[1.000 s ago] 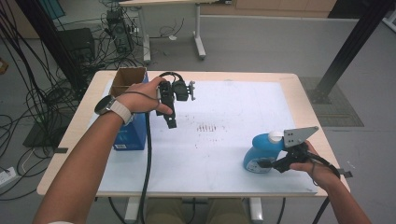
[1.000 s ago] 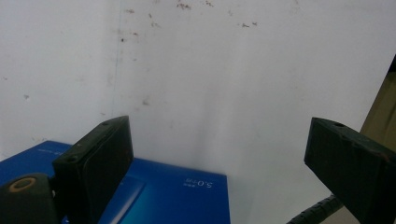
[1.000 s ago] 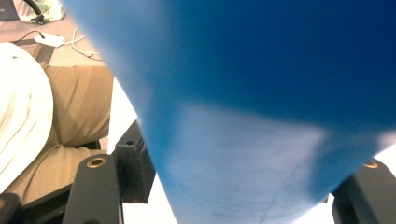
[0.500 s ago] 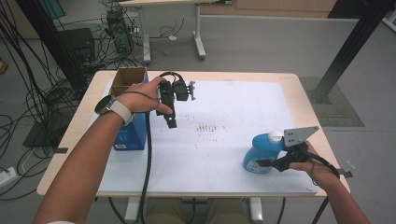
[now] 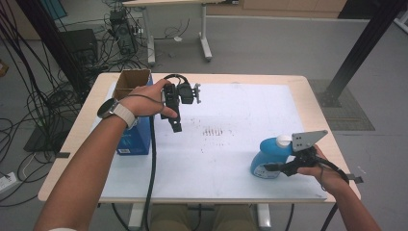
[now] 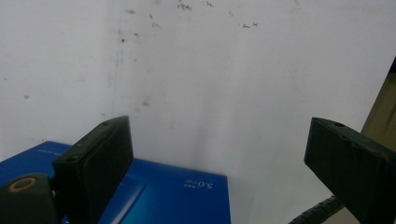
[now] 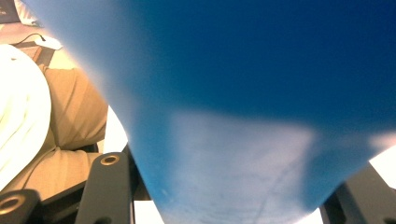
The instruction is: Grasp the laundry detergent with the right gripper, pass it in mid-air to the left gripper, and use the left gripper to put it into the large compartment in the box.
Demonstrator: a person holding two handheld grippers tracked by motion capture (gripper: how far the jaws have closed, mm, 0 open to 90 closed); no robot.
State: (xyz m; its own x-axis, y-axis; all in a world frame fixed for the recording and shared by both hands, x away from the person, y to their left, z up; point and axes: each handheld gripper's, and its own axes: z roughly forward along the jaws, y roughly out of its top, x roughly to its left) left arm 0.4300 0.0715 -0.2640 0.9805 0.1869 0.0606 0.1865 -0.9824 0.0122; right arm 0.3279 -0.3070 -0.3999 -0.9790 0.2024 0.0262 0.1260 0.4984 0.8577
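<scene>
Grey floor with tangled black cables behind; pale wooden surface (image 5: 315, 103) topped by a white mat (image 5: 240, 110) bearing faint reddish specks.

Item 1: blue plastic bottle with white cap (image 5: 268, 156), standing near the mat's front right corner. In the right gripper view its blue wall (image 7: 261, 93) sits close up, between the jaws.

Item 2: right tool (image 5: 274, 168), in the person's right hand (image 5: 315, 166), jaws having just been closing, now clamped on the bottle's lower body.

Item 3: left tool (image 5: 176, 126), in the left hand (image 5: 146, 100), hanging over the mat's left part; jaws apart, nothing between them.

Item 4: blue cardboard box (image 5: 134, 137), open brown top, at the surface's left, just beside the left forearm; its blue face (image 6: 177, 196) lies below the left jaws.
</scene>
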